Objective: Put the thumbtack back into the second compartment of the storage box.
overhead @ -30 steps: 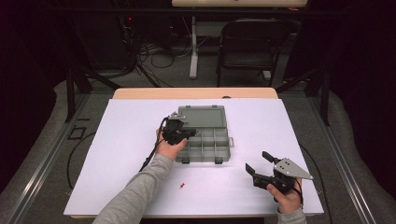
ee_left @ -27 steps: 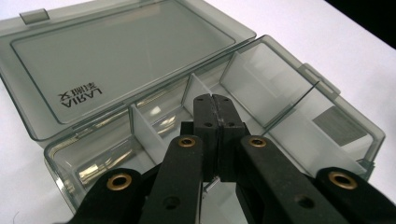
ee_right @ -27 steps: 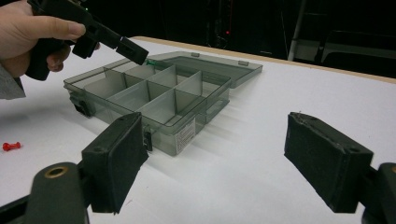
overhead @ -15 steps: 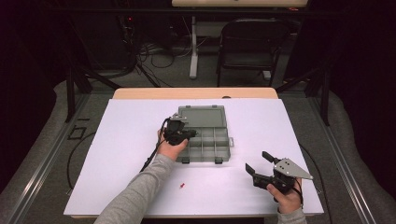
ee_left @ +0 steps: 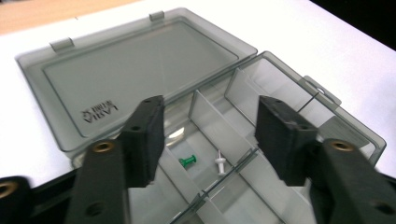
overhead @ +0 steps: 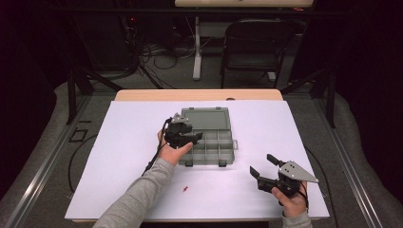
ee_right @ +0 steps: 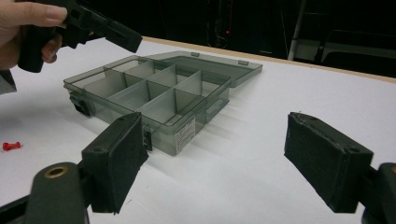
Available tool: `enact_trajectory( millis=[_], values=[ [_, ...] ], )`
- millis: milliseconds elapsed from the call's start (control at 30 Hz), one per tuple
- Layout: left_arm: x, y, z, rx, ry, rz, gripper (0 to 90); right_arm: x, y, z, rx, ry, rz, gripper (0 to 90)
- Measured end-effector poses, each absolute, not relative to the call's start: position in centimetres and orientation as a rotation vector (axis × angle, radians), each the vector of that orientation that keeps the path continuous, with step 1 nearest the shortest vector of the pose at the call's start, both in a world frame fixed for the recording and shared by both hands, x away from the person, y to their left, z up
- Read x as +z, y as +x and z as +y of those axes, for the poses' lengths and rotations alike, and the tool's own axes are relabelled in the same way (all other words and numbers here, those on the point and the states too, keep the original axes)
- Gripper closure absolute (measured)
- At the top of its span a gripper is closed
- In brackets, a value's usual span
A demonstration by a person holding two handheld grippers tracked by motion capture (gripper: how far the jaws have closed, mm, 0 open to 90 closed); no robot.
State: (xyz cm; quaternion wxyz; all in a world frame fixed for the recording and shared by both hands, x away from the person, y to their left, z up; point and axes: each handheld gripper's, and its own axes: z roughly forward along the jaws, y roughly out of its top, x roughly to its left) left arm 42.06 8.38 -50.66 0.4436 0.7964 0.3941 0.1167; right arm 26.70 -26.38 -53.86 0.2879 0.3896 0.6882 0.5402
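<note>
— So what has changed over the last second?

— Mostly the left tool (overhead: 196, 137). It was pinched shut over the compartment box (overhead: 211, 142) a moment ago, and its jaws have just been opening; now they stand wide apart with nothing between the pads. The hand has barely shifted, and the right tool (overhead: 263, 166) sits where it did.

— What lies under the left tool?

— In the left gripper view, a green pushpin (ee_left: 188, 161) and a white pushpin (ee_left: 220, 164) lie side by side on the floor of one compartment, right below the gap between the jaws. Neither pin touches the pads.

— And the box itself?

— It sits open near the middle of the white worktop (overhead: 133, 123), its smoky clear lid (ee_left: 140, 70) folded flat at the far side. The left tool hovers over the box's left part, as the high view shows it.

— The right tool?

— Jaws spread wide, empty, low over the worktop near the front right corner, well apart from the box and facing it.

— Anything else out?

— A red pushpin (overhead: 186, 189) lies loose on the worktop in front of the box, between the two forearms.
</note>
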Motion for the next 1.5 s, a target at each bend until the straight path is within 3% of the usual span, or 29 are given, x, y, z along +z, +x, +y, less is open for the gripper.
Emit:
enact_trajectory(
  millis=[100, 500, 1067, 1500],
  values=[
    [-50.1, 41.7, 8.6, 0.318, 1.972, 0.969, 36.1, -53.9, 26.7, -26.4, 1.441, 1.037, 1.838, 19.5],
    [-48.3, 40.3, 9.7, 0.321, 1.960, 0.924, 35.6, -53.9, 26.7, -26.4, 1.444, 1.043, 1.837, 19.5],
    [-47.6, 35.3, 12.8, 0.278, 1.909, 0.861, 31.0, -53.9, 26.7, -26.4, 1.438, 1.047, 1.835, 19.5],
    [-49.1, 32.0, 15.1, 0.253, 1.897, 0.876, 37.1, -53.9, 26.7, -26.4, 1.432, 1.044, 1.842, 19.5]
  ],
)
